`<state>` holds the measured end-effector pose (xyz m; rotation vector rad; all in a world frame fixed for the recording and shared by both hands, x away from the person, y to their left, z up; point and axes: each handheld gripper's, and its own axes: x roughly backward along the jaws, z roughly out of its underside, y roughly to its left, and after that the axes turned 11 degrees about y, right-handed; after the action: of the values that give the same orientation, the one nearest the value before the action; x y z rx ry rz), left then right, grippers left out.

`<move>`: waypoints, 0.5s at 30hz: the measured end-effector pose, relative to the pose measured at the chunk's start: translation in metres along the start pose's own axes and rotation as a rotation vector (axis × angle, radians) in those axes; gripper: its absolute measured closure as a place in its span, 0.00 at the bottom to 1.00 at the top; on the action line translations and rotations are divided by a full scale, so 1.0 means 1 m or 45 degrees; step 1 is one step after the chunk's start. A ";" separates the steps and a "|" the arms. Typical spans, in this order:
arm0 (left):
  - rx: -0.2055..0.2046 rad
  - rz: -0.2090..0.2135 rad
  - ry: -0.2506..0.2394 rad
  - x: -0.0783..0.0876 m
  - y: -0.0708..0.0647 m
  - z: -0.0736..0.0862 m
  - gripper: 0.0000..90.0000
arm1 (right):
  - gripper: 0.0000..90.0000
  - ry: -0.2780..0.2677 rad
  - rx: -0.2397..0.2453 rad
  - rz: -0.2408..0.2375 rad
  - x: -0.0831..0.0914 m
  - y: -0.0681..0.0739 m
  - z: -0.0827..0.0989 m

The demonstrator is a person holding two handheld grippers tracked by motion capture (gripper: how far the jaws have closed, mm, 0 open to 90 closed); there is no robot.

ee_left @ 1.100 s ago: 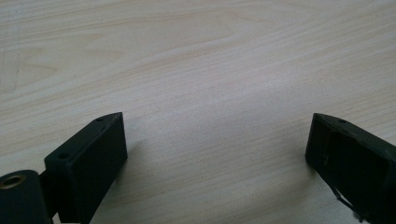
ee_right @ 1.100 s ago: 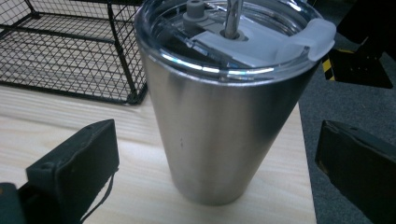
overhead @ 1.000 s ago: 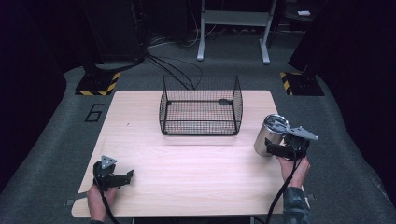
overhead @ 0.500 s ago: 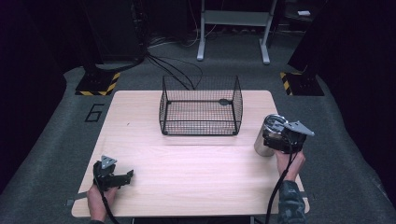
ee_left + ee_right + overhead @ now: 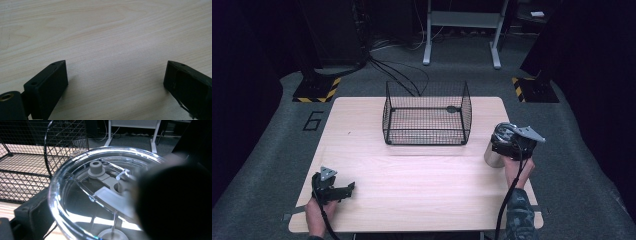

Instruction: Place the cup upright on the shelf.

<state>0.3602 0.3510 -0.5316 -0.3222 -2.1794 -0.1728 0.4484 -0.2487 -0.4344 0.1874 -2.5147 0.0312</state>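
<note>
A steel tumbler (image 5: 492, 156) with a clear lid (image 5: 105, 182) is at the table's right edge, to the right of the black wire basket (image 5: 427, 117). My right gripper (image 5: 504, 144) is shut on the tumbler's top. In the right gripper view one jaw sits at the lid's left and the other, blurred, at its right. I cannot tell whether the tumbler rests on the table or hangs just above it. My left gripper (image 5: 343, 190) lies low near the table's front left corner, open. In the left gripper view its jaws stand wide apart over bare wood (image 5: 112, 37).
The light wooden table (image 5: 422, 200) stands on grey floor. The basket (image 5: 30, 157) holds nothing that I can see. Cables (image 5: 397, 70) and a white stand (image 5: 462, 30) lie beyond the far edge, with yellow-black striped feet (image 5: 314, 92) at either side.
My right gripper and the tumbler have drifted slightly to the left, toward the basket. The left gripper has stayed where it was.
</note>
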 end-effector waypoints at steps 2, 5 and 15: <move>-0.001 -0.001 -0.001 0.000 0.000 0.000 0.06 | 0.01 0.002 -0.001 0.002 -0.002 0.000 0.000; -0.001 -0.002 -0.002 0.000 0.000 0.000 0.06 | 0.02 0.002 -0.010 -0.001 -0.003 0.000 0.001; 0.000 -0.001 -0.002 0.000 0.000 0.000 0.06 | 0.03 -0.021 0.001 0.007 -0.004 0.000 0.003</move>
<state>0.3604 0.3511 -0.5316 -0.3215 -2.1809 -0.1733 0.4499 -0.2482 -0.4388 0.1818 -2.5314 0.0335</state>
